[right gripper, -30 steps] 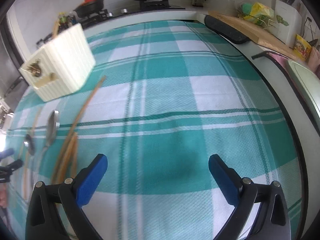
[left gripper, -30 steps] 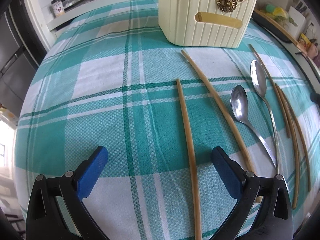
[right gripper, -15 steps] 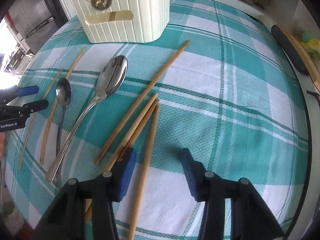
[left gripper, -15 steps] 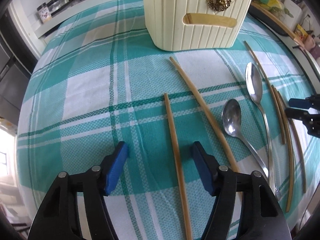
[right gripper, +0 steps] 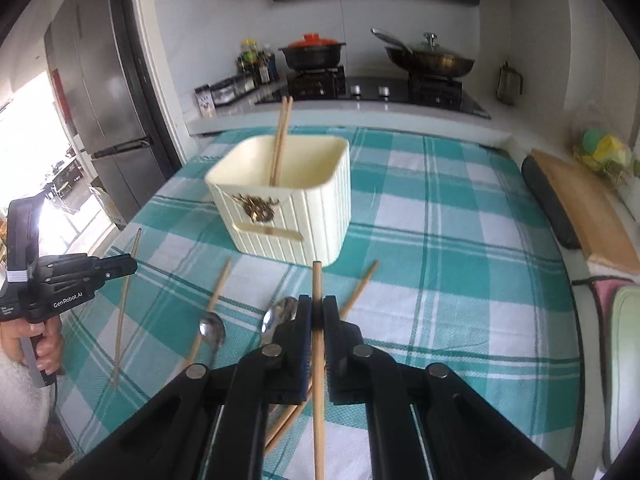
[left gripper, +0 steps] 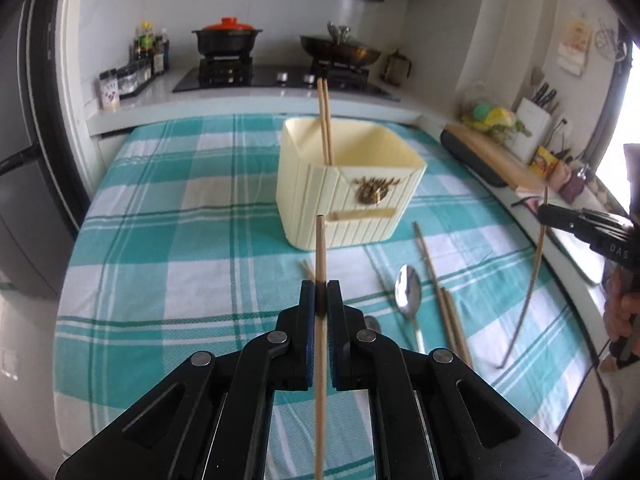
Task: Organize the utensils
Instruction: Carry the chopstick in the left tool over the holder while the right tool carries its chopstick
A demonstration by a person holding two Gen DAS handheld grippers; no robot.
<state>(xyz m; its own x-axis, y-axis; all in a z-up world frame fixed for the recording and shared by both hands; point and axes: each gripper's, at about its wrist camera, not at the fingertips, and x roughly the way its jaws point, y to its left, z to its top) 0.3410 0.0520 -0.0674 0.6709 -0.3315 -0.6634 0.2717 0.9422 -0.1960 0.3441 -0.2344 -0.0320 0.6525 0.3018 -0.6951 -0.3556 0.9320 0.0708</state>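
My left gripper [left gripper: 321,296] is shut on a wooden chopstick [left gripper: 320,248], held upright above the cloth in front of the cream holder [left gripper: 352,184]. My right gripper [right gripper: 316,312] is shut on another chopstick [right gripper: 317,284], also raised and pointing at the holder [right gripper: 288,200]. Two chopsticks [left gripper: 325,120] stand inside the holder. Two metal spoons [left gripper: 408,292] [right gripper: 212,328] and several loose chopsticks [left gripper: 440,288] lie on the cloth. Each gripper shows in the other's view, the right gripper [left gripper: 560,216] and the left gripper [right gripper: 116,268], each with its chopstick hanging down.
The table wears a teal and white checked cloth [left gripper: 160,240]. Behind it is a stove counter with a red-lidded pot [left gripper: 228,36] and a pan [left gripper: 340,52]. A cutting board [right gripper: 584,216] lies at the right edge, a fridge [right gripper: 100,100] stands at left.
Both grippers closed on a chopstick each and lifted them off the cloth. The views tilted up from looking down at the table to looking across at the holder, which now holds two chopsticks.
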